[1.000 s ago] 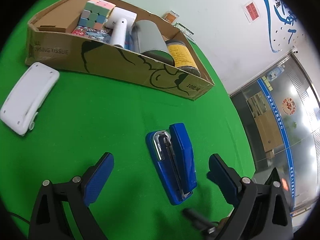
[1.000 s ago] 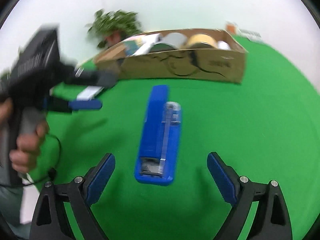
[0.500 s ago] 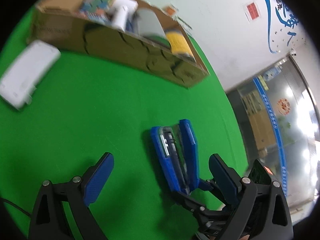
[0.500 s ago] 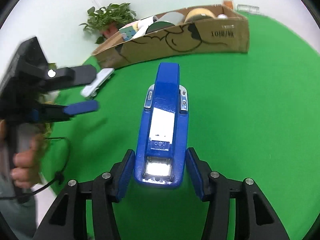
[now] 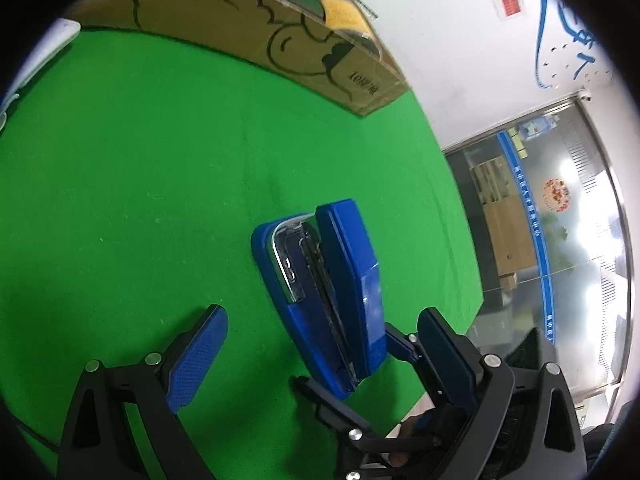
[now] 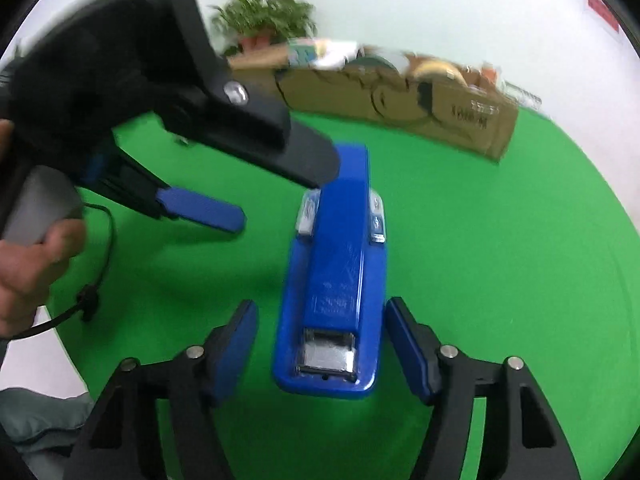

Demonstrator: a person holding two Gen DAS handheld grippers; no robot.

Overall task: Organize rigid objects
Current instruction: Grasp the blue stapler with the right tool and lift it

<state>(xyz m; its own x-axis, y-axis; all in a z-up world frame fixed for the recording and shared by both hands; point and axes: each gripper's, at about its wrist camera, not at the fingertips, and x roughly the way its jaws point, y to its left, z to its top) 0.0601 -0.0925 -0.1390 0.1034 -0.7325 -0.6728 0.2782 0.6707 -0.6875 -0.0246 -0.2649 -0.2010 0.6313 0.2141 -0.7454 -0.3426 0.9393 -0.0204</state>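
Note:
A blue stapler [image 5: 324,292] lies on the green cloth, also seen end-on in the right wrist view [image 6: 338,280]. My right gripper [image 6: 320,344] has its jaws apart, one pad on each side of the stapler's near end, with gaps showing. My left gripper [image 5: 320,356] is open and reaches in beside the stapler; in the right wrist view its fingers [image 6: 208,208] hover over the stapler's far end. The cardboard box [image 5: 256,28] holds several objects at the back.
A white flat device [image 5: 44,52] lies at the far left by the box. The green cloth [image 5: 140,160] ends at the right toward a glass door. A potted plant [image 6: 264,20] stands behind the box. A hand [image 6: 28,264] holds the left gripper.
My right gripper was closed around the stapler half a second ago; its jaws now stand wider apart. My left gripper has moved in closer to the stapler.

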